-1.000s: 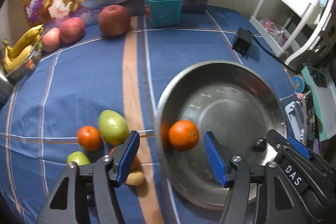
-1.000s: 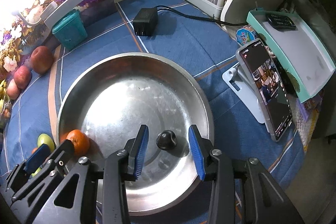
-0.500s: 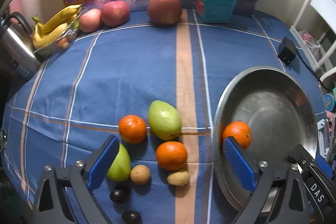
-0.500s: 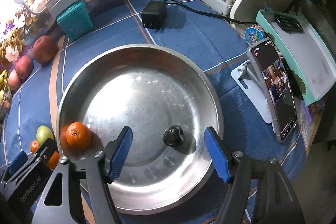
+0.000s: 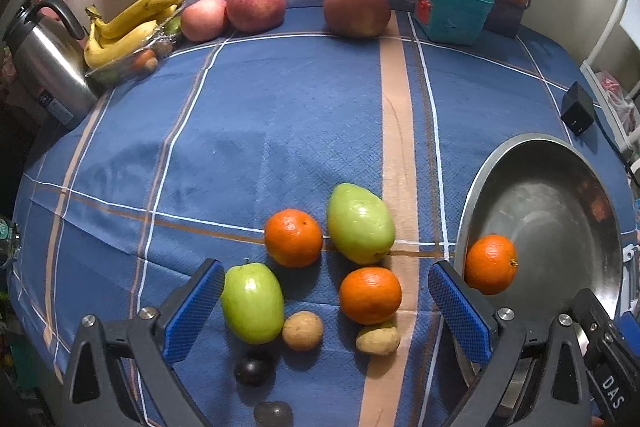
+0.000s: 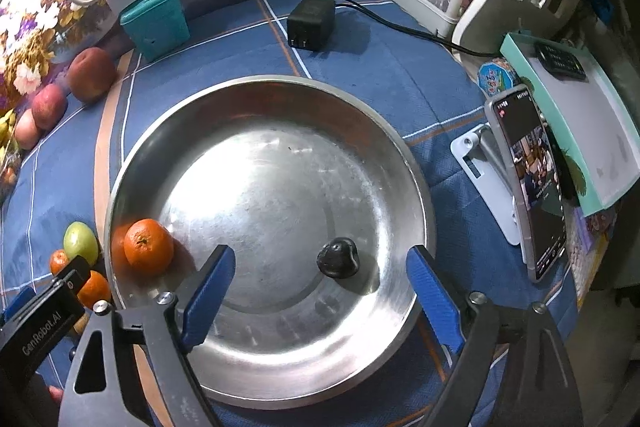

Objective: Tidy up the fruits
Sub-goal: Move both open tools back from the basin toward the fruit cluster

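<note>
a wide, shallow stainless steel bowl (image 6: pixel 400 147) sits on a blue plaid tablecloth (image 5: pixel 260 131) and holds just two pieces so far: a round orange mandarin (image 6: pixel 148 247) against its left wall and a small dark wrinkled fruit (image 6: pixel 338 259) near the middle. the sorting looks barely begun. loose on the cloth just left of the bowl lie two more orange mandarins (image 5: pixel 293 237), two green pear-shaped fruits (image 5: pixel 360 223), two small tan round fruits (image 5: pixel 302 330) and two small dark fruits (image 5: pixel 254 367). the left gripper (image 5: pixel 324 307) hangs over this cluster, jaws spread wide and empty. the right gripper (image 6: pixel 320 291) hangs over the bowl, also wide apart and empty. the nearest dark fruit is cut off at the frame's bottom edge, and the kind of small fruits is hard to make out.
</note>
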{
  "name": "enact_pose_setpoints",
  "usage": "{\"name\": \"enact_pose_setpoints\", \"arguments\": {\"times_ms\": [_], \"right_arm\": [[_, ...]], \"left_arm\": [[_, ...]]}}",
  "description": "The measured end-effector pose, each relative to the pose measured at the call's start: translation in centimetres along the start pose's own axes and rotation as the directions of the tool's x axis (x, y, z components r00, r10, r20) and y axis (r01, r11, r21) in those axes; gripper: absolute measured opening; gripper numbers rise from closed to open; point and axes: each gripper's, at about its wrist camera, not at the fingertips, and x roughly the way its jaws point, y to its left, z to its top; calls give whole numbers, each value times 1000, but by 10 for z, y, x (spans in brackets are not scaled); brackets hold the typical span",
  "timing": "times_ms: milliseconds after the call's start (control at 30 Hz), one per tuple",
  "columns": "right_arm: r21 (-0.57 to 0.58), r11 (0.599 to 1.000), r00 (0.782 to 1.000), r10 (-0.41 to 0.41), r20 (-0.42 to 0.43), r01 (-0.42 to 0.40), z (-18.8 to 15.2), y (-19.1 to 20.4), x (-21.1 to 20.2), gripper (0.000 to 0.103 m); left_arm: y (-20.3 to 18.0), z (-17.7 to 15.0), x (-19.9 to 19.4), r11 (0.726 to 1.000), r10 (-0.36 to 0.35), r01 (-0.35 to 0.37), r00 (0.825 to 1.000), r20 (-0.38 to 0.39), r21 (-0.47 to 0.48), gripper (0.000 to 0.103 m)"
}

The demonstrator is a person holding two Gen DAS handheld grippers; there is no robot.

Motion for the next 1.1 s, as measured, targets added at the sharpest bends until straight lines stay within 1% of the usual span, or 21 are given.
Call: {"name": "enact_pose_setpoints", "arguments": {"times_ms": [100, 267, 533, 667, 833, 933, 1100], "right_arm": [[-17, 1000, 1000, 4, 8, -4, 0, 4, -1, 97], [-32, 999, 1000, 12, 19, -12, 0, 8, -3, 97], [-16, 1000, 999, 13, 44, -13, 0, 6, -9, 97], [-23, 1000, 999, 14, 45, -13, -2, 8, -11, 97], [-9, 999, 996, 36, 76, -35, -4, 10, -21, 97], [-6, 999, 995, 52, 80, -52, -7, 13, -24, 97], [-26, 997, 995, 78, 63, -77, -14, 25, -25, 97]], "left_arm": [[1, 1, -1, 1000, 1, -1, 1000, 1, -3, 103], [4, 2, -2, 1000, -17, 17, 1000, 5, 6, 103], [15, -2, -5, 999, -34, 34, 999, 5, 9, 103], [31, -5, -9, 999, -46, 46, 999, 4, -12, 103], [56, -9, -15, 999, -27, 28, 999, 17, -25, 103], [74, -12, -19, 999, -24, 25, 999, 22, -34, 103], [101, -18, -29, 999, 25, -23, 998, 60, -43, 103]]}}
